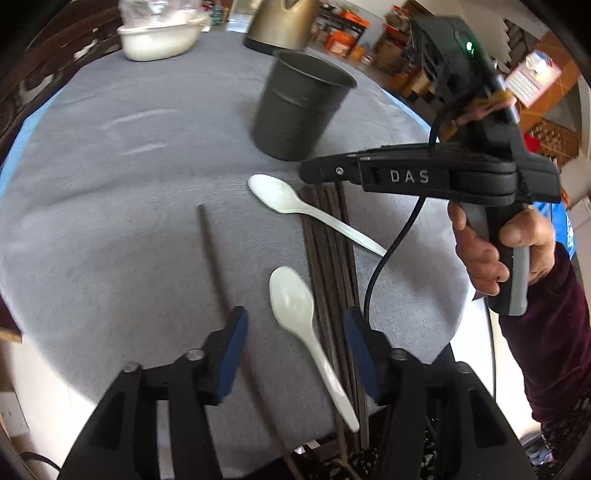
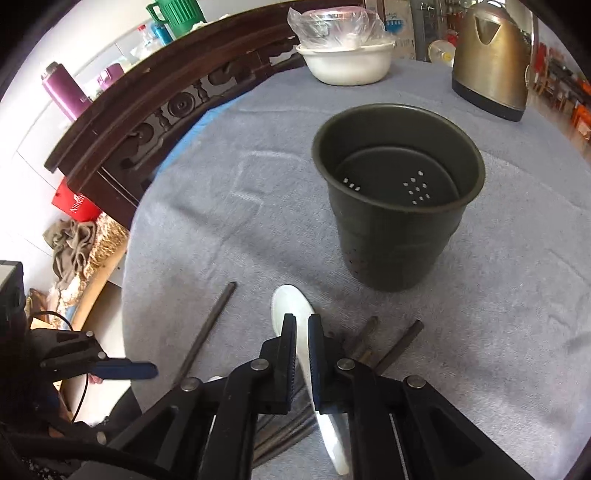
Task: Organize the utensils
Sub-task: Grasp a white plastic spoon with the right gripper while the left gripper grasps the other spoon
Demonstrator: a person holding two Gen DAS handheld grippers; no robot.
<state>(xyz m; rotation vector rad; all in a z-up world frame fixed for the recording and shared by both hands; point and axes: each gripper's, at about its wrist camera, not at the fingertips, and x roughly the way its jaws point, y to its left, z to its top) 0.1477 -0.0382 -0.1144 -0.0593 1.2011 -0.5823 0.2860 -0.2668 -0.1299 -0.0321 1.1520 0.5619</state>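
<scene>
On the grey cloth lie two white spoons. The near spoon [image 1: 291, 299] rests between the spread blue pads of my left gripper [image 1: 295, 315], which is open and touches nothing. My right gripper [image 1: 306, 171] [image 2: 302, 319] has its jaws together. It hangs just over the far spoon [image 1: 273, 192] [image 2: 288, 299], whose white shows through the narrow gap. In the left wrist view, cloth shows between its tips and that spoon. A bundle of dark chopsticks [image 1: 328, 251] [image 2: 399, 343] lies under the far spoon's handle. A single chopstick [image 1: 212, 254] [image 2: 210, 325] lies apart. Beyond stands the empty dark cup [image 1: 299, 110] [image 2: 388, 251].
A white bowl [image 1: 159, 37] [image 2: 347, 62] and a brass-coloured kettle [image 1: 280, 22] [image 2: 491, 59] stand at the table's far edge. Carved dark wooden furniture [image 2: 147, 122] borders the table. A hand [image 1: 491, 251] holds the right gripper, and its black cable [image 1: 388, 266] dangles over the chopsticks.
</scene>
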